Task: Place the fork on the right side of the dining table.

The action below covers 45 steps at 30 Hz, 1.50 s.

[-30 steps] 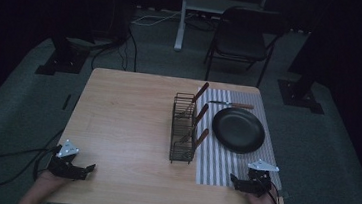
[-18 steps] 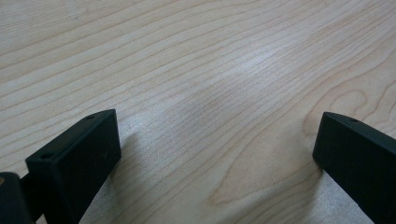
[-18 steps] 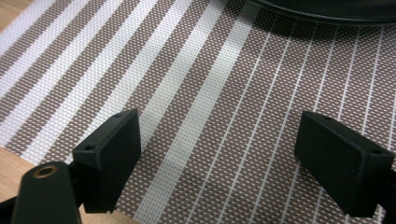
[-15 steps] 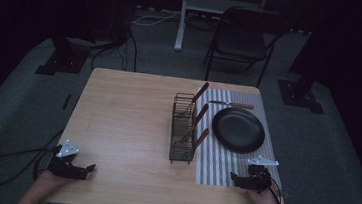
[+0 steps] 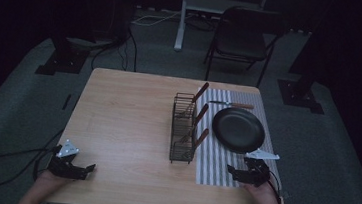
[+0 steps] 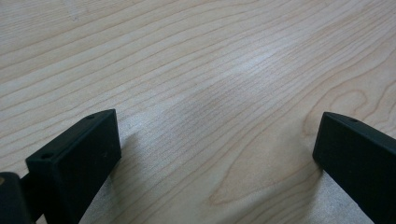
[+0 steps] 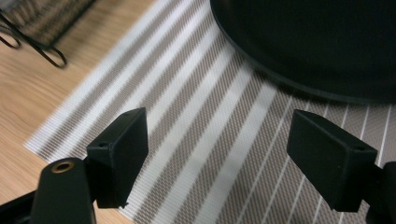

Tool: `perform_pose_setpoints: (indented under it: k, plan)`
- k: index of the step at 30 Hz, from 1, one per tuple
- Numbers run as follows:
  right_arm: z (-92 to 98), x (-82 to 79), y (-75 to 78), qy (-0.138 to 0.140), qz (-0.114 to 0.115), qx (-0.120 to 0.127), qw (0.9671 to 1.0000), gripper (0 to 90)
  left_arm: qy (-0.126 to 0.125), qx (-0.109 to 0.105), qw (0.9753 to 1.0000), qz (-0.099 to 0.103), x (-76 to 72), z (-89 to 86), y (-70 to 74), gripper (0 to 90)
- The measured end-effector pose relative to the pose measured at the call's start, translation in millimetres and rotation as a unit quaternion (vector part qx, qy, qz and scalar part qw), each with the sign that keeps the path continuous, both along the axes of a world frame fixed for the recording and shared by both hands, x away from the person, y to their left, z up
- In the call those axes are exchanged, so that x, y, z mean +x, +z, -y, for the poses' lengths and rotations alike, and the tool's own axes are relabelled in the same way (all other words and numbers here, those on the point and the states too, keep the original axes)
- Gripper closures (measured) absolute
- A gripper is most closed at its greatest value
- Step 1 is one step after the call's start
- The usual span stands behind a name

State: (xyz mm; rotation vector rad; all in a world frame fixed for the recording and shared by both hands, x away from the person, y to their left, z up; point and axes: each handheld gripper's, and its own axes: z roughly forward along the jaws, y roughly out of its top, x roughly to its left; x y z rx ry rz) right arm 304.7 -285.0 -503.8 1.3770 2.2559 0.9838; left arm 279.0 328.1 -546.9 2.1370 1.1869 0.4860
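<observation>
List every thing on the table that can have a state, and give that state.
Left gripper: open, empty, over bare wood.
Right gripper: open, empty, over the striped placemat.
Black plate: empty, flat on the placemat.
Wire rack: upright, holds three wooden-handled utensils.
Knife: lying flat beyond the plate.

Dim, murky high view with black surroundings; brighter, softly blurred close-ups.
</observation>
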Motion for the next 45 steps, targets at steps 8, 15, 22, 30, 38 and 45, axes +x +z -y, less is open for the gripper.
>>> perform_pose_setpoints:
  k: [8,15,22,30,38,45]
  plan:
    - [-6.1,8.2,20.5,0.009,0.015,0.017,0.9997,20.6,0.000,0.000,1.0000,0.000,0.0,0.0,0.0,0.8]
    - [-12.6,16.3,34.7,0.017,0.026,0.021,0.9993,20.7,0.000,0.000,1.0000,0.000,0.0,0.0,0.0,0.8]
    - [-19.2,24.6,45.9,0.026,0.034,0.028,0.9987,22.4,0.000,0.000,1.0000,0.000,0.0,0.0,0.0,0.8]
    - [-27.7,36.2,57.9,0.037,0.038,0.041,0.9977,22.9,0.000,0.000,1.0000,0.000,0.0,0.0,0.0,0.8]
    - [-36.9,48.1,72.1,0.047,0.045,0.046,0.9968,23.0,0.000,0.000,1.0000,0.000,0.0,0.0,0.0,0.8]
    - [-44.3,56.1,84.6,0.054,0.054,0.050,0.9958,23.0,0.000,0.000,1.0000,0.000,0.0,0.0,0.0,0.8]
